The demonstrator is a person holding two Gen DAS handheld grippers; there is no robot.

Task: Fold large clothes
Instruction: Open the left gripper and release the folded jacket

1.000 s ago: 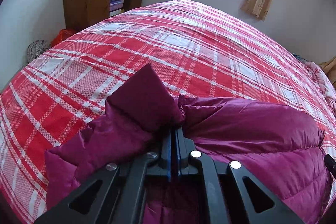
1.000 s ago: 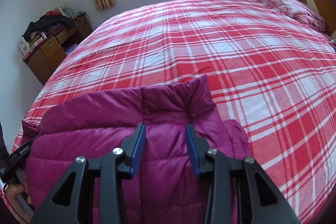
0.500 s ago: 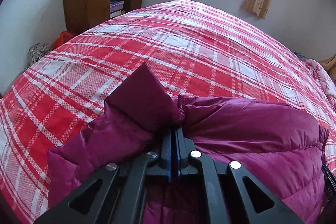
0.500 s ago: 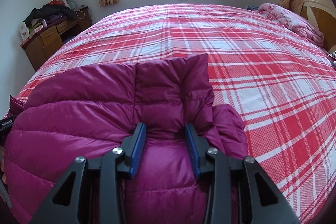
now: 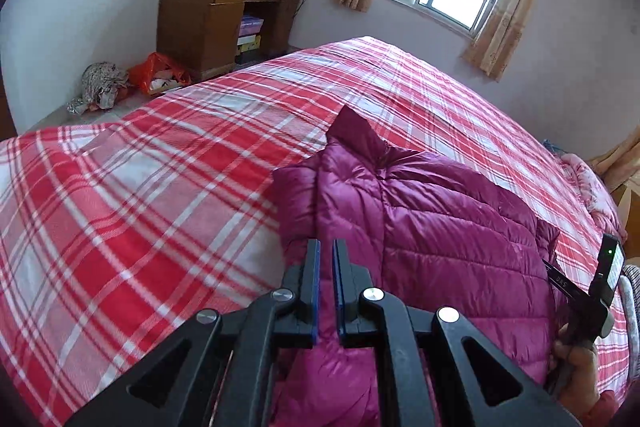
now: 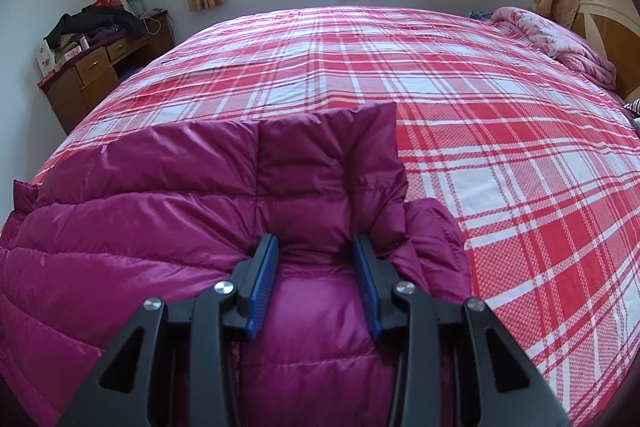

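Observation:
A magenta puffer jacket (image 5: 440, 247) lies folded on the red plaid bedcover (image 5: 140, 207), its collar (image 5: 356, 135) pointing toward the window. My left gripper (image 5: 326, 251) hovers over the jacket's left edge. Its pads stand nearly together, and no fabric is visibly pinched between them. In the right wrist view the jacket (image 6: 160, 227) fills the lower left. My right gripper (image 6: 316, 247) is clamped on a thick puffy fold just below the raised collar (image 6: 328, 147), jaws partly apart around it. A hand (image 5: 576, 367) holding the right gripper's handle shows at the jacket's far side.
A wooden desk (image 5: 208, 23) piled with clothes and boxes stands against the wall beyond the bed's left side, with bags (image 5: 156, 77) on the floor beside it. A pink quilt (image 6: 552, 43) is bunched by the headboard (image 6: 604, 15). Bare bedcover (image 6: 480, 87) stretches toward the window.
The left gripper has come off the bunched fold it was pinching and swung away over the jacket's left edge. The jacket now lies flatter. The right gripper keeps the same hold.

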